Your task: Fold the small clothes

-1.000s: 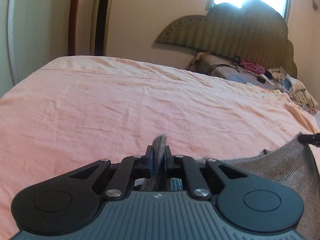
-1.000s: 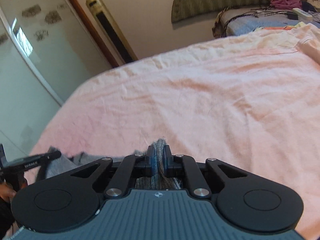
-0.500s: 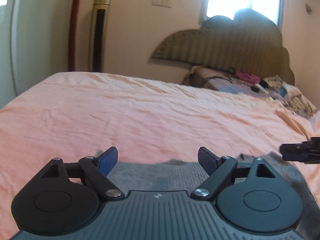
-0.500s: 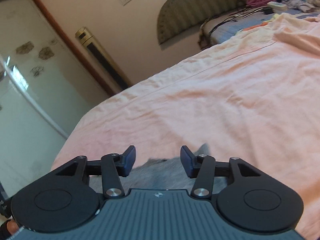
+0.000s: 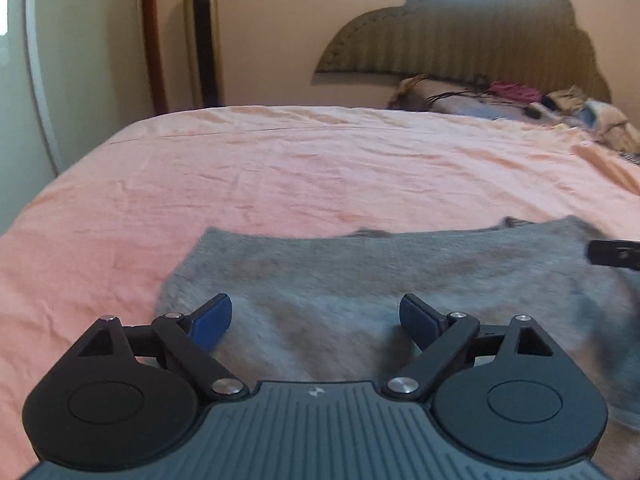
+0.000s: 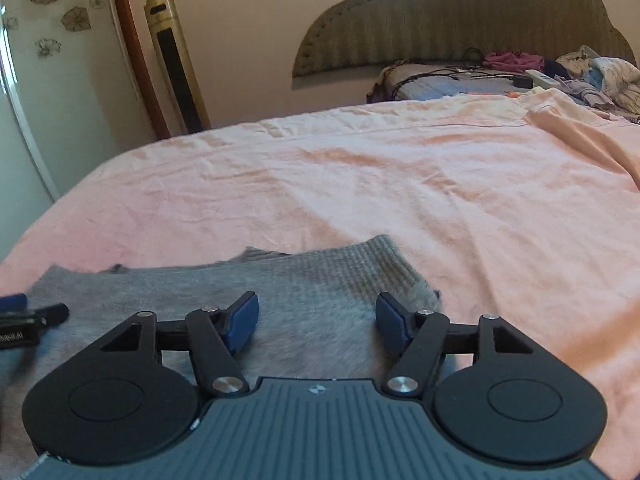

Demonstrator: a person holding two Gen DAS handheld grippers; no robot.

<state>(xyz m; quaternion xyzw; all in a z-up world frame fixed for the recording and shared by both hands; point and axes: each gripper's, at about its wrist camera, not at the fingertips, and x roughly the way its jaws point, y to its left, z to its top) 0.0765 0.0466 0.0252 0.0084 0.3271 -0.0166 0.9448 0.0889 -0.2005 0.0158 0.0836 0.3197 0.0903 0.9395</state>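
I release the grey knitted garment (image 5: 360, 280) onto the pink bed (image 5: 280, 168), both jaws opening, nothing clamped; regrasping an edge comes next.

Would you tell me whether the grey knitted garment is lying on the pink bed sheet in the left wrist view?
Yes, the grey knitted garment lies spread flat on the pink bed sheet, with nothing pinching it.
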